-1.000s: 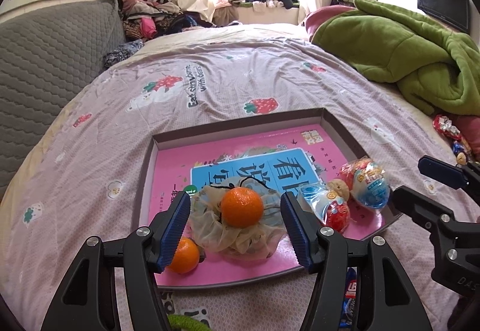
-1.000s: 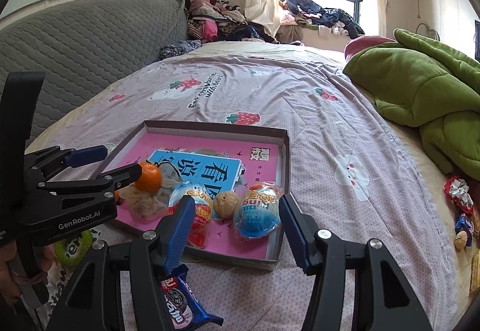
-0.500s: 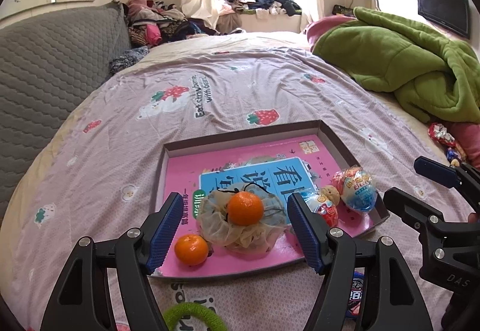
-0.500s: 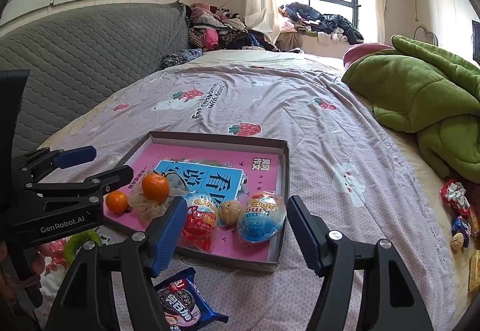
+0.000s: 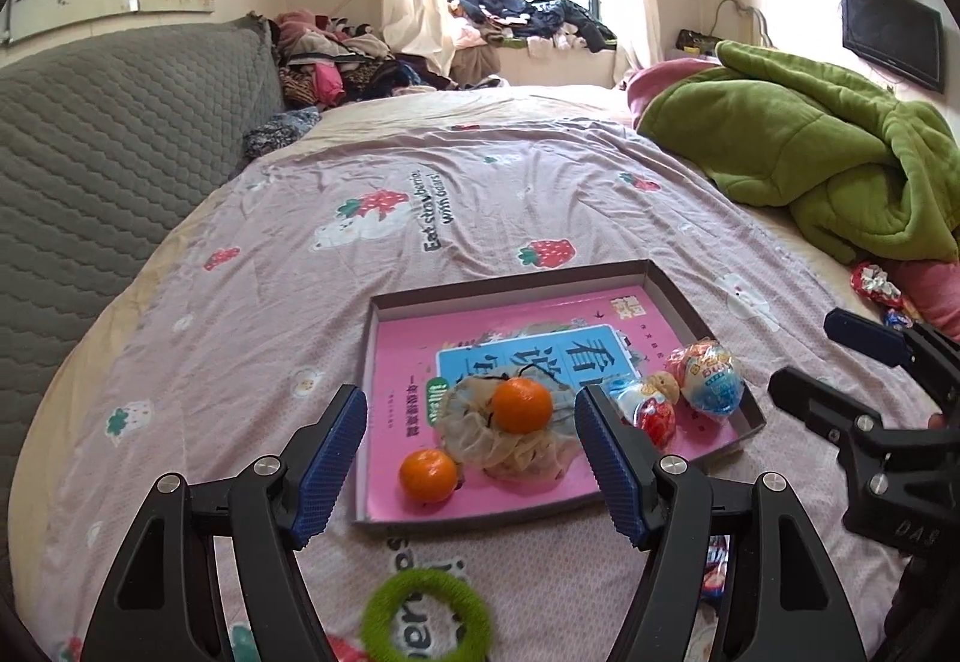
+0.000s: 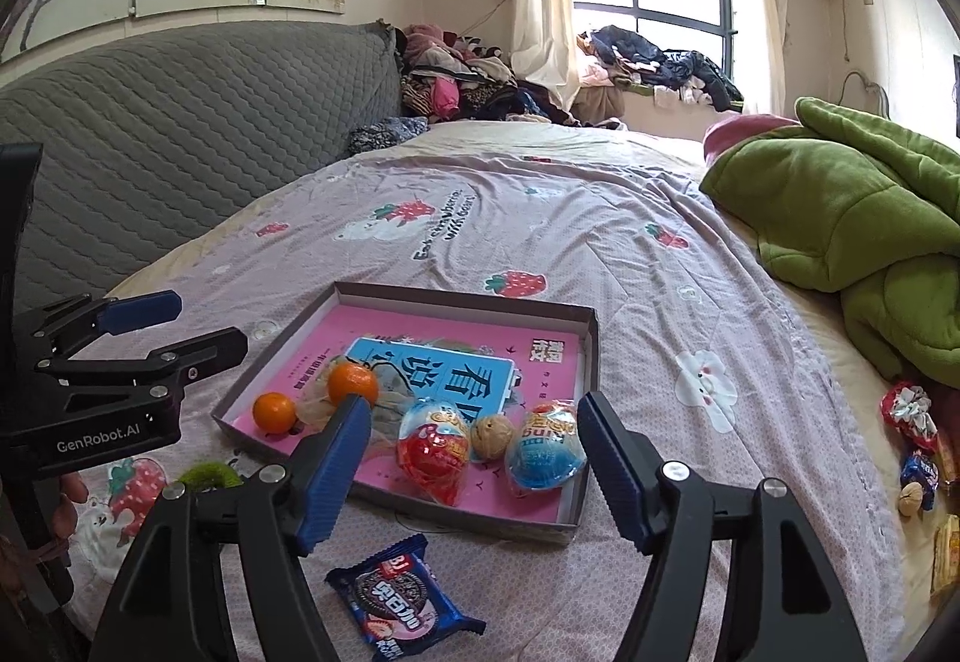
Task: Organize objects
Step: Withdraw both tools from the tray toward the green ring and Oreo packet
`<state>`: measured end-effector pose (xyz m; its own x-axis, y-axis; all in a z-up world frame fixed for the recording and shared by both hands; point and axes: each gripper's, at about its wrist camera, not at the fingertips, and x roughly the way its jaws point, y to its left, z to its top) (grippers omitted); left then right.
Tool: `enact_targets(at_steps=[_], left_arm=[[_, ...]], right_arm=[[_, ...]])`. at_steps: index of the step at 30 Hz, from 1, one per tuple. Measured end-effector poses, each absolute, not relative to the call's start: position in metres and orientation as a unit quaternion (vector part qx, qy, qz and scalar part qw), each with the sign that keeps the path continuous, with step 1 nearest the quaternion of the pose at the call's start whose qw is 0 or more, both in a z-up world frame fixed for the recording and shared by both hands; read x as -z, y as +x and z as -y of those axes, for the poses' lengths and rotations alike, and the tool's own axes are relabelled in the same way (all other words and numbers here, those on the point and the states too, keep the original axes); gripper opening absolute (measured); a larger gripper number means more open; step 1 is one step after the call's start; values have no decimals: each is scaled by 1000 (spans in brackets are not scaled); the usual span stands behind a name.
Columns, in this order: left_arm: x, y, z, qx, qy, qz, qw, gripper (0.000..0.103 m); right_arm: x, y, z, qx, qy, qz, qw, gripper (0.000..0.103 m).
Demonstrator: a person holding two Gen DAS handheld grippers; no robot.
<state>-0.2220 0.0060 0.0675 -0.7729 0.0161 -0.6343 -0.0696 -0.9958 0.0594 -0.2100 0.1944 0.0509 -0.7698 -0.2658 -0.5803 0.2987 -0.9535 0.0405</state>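
- The shallow box (image 6: pixel 591 356) lies flat on your bedspread (image 6: pixel 540 218), lined by a pink book cover with a blue panel.
- Two oranges in the box: one orange (image 5: pixel 522 405) sits on a beige mesh pouch (image 5: pixel 510 443); the second orange (image 5: pixel 428 475) lies on the pink cover just beside that pouch, near the box's front left corner.
- Two wrapped toy eggs in the box: a red egg (image 6: pixel 433 449) and a blue egg (image 6: pixel 544 452), with one walnut (image 6: pixel 492 437) between them, touching or nearly touching both.
- One blue cookie packet (image 6: pixel 403 599) lies outside the box, on the bedspread just in front of its near wall.
- One green fuzzy ring (image 5: pixel 427 617) also lies outside, in front of the box.
- Your left gripper (image 5: pixel 468 464) is released, jaws wide apart and holding nothing, above the box's near edge.
- Your right gripper (image 6: pixel 474 467) is likewise released and empty, jaws spread either side of the eggs.
- Loose sweets (image 6: pixel 915 446) lie well apart at the right, beside one green blanket (image 6: pixel 852 218).
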Motion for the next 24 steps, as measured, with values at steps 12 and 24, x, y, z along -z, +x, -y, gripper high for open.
enact_targets(at_steps=[12, 24], left_arm=[[-78, -180, 22, -946, -325, -17, 3, 74], [-86, -149, 11, -952, -305, -31, 5, 74]], right_arm=[[-76, -177, -188, 949, 268, -26, 166, 71], [-86, -151, -187, 952, 253, -27, 170, 71]])
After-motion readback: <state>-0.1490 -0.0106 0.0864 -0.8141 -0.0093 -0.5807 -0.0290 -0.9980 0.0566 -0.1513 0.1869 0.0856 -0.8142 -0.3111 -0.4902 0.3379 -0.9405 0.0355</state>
